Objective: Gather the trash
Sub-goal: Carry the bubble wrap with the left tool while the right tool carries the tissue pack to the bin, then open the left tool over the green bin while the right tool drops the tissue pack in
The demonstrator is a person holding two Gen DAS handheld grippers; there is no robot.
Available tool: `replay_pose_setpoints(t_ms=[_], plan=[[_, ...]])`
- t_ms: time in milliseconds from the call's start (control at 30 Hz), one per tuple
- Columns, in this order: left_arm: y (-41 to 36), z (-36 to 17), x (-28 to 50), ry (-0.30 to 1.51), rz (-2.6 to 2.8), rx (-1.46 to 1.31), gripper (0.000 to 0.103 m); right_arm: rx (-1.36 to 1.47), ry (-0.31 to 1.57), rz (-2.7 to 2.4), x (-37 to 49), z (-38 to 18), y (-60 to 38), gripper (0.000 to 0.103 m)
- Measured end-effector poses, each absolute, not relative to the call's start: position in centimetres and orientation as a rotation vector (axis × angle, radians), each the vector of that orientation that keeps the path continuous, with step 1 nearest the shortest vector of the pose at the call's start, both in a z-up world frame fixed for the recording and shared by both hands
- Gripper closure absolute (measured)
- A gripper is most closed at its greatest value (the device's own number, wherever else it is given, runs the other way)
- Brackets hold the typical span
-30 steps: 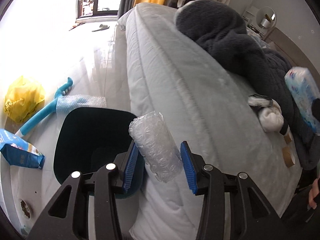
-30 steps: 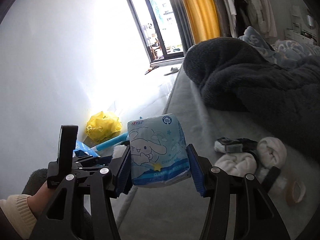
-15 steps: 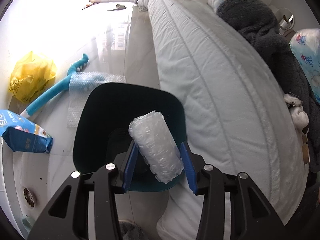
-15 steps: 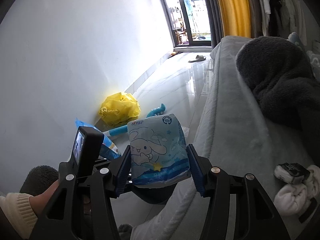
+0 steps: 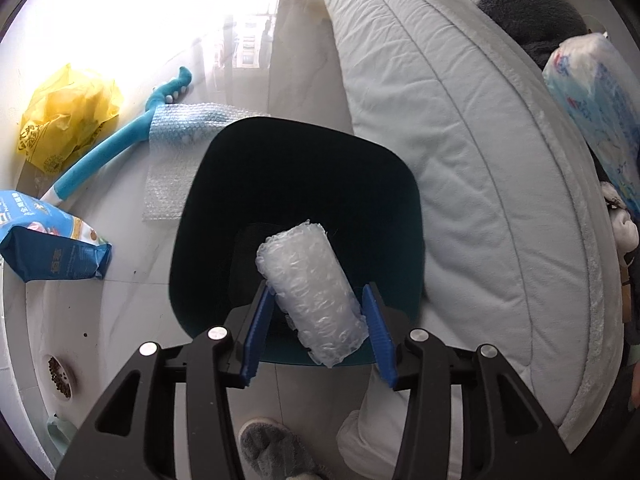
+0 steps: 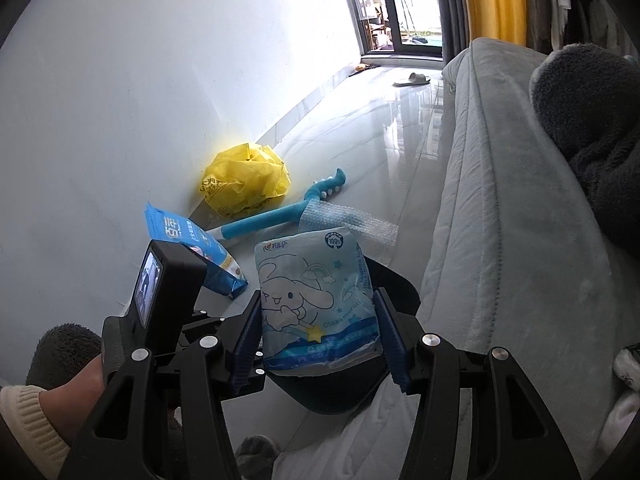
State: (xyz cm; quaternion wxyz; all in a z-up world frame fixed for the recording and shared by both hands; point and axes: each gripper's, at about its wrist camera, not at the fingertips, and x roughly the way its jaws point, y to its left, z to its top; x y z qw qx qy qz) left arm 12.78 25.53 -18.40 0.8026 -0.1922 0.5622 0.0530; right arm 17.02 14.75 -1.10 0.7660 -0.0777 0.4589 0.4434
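A roll of clear bubble wrap sits between the blue pads of my left gripper, right above the mouth of the dark teal bin on the floor. The jaws are opening, and the pads still touch the roll. My right gripper is shut on a light-blue tissue pack with a cartoon print. It hangs just to the right of the left gripper, over the bin. The same pack shows at the right edge of the left wrist view.
The bed with a dark blanket runs along the bin's right side. On the floor to the left lie a yellow bag, a blue stick toy, a flat bubble-wrap sheet and a blue snack bag. A person's slippered foot stands below.
Both grippers swung left off the bed and sank toward the bin. The bubble wrap roll now hangs over the bin's mouth, and the tissue pack has come close beside it.
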Motion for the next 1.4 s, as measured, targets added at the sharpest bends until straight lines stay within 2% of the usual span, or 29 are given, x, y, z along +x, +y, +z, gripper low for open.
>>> replay_pose_setpoints(t_ms=[33,100,200,400,1167,1300,1400], plan=[[25.8,-18.5,12.7,1.21,0.12,-0.415,0.05,-0.172,1.006,0.965,17.1,-1.4,15.2,0.048],[26.3,-18.6,12.4,1.219,0.137,-0.419,0.039,-0.174,1.026,0.972,17.2,-2.0,16.0,0.048],[26.9,-18.5,11.9,1.227,0.168,-0.391,0.029,-0.168,1.063,0.975,17.5,-3.2,17.2,0.048],[28.2,-16.3,10.5,1.16,0.214,-0.343,0.022,-0.172,1.112,0.958,17.8,-4.9,18.9,0.048],[29.0,-5.2,7.8,0.738,0.241,-0.314,0.021,-0.341,1.236,0.887,17.8,-11.0,21.4,0.047],[27.9,-3.2,7.4,0.681,0.22,-0.28,0.021,-0.324,1.213,0.893,17.7,-10.0,21.3,0.032],[26.7,-1.6,6.9,0.636,0.213,-0.226,0.021,-0.304,1.198,0.895,17.6,-9.4,20.8,0.03]])
